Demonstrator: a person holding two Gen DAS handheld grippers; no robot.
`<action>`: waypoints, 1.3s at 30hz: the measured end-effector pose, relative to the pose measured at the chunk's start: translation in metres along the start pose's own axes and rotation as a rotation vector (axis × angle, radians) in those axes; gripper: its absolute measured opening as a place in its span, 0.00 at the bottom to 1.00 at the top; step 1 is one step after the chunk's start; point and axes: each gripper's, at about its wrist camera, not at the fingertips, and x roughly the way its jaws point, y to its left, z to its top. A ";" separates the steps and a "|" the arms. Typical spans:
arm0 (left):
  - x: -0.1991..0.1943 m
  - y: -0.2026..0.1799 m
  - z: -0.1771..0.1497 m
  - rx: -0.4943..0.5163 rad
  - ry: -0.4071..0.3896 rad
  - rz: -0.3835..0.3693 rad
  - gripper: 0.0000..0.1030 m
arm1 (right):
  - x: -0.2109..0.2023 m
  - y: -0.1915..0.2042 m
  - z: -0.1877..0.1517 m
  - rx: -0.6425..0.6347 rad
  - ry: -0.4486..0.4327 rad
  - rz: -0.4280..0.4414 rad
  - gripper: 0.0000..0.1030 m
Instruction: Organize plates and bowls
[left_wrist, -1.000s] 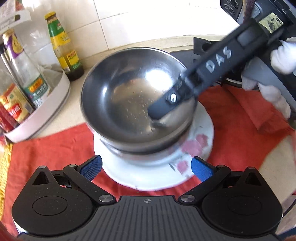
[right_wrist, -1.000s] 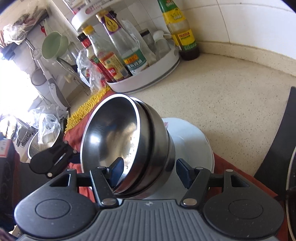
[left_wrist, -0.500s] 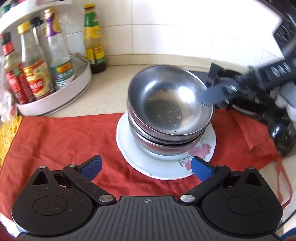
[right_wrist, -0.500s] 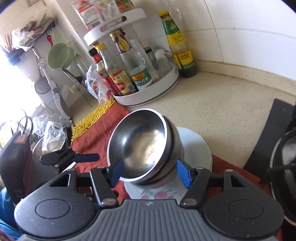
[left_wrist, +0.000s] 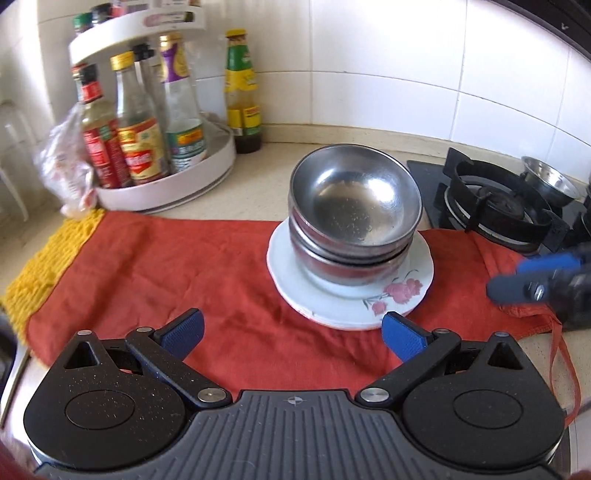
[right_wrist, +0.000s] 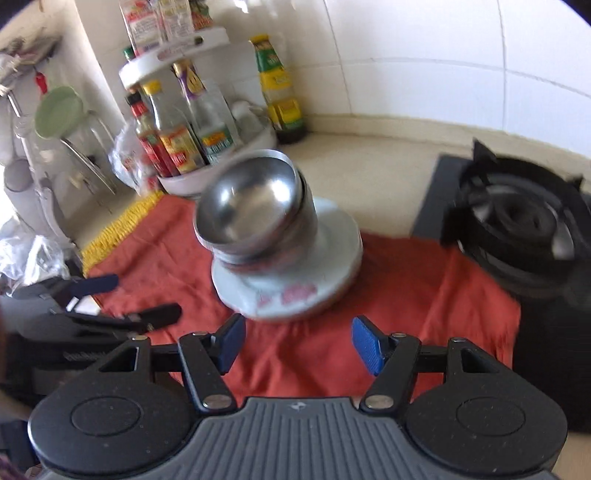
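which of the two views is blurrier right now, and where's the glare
Right wrist view: motion-smeared, the stacked steel bowls, the floral plate and the bottle labels all soft. Left wrist view: mostly sharp, with bowls and plate crisp; only the right gripper at the frame's edge is smeared. Glare: soft highlights inside the top bowl in both views, and washed-out white wall tiles. Both views bend straight tile lines, fisheye-style.

Bare red cloth (left_wrist: 177, 266) lies open in front of and left of the stacked steel bowls (left_wrist: 354, 218) on their floral plate (left_wrist: 402, 295). A bottle-filled turntable rack (left_wrist: 166, 173) blocks the back left; the gas burner (left_wrist: 495, 206) crowds the right.
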 end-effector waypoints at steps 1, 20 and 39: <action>-0.003 -0.002 -0.003 -0.006 -0.006 0.004 1.00 | 0.000 0.002 -0.005 0.010 -0.006 -0.016 0.62; -0.022 -0.011 -0.023 -0.056 -0.012 0.074 1.00 | -0.003 0.025 -0.033 0.081 -0.047 -0.094 0.68; -0.030 -0.013 -0.030 -0.054 -0.010 0.096 1.00 | -0.007 0.033 -0.040 0.081 -0.049 -0.103 0.68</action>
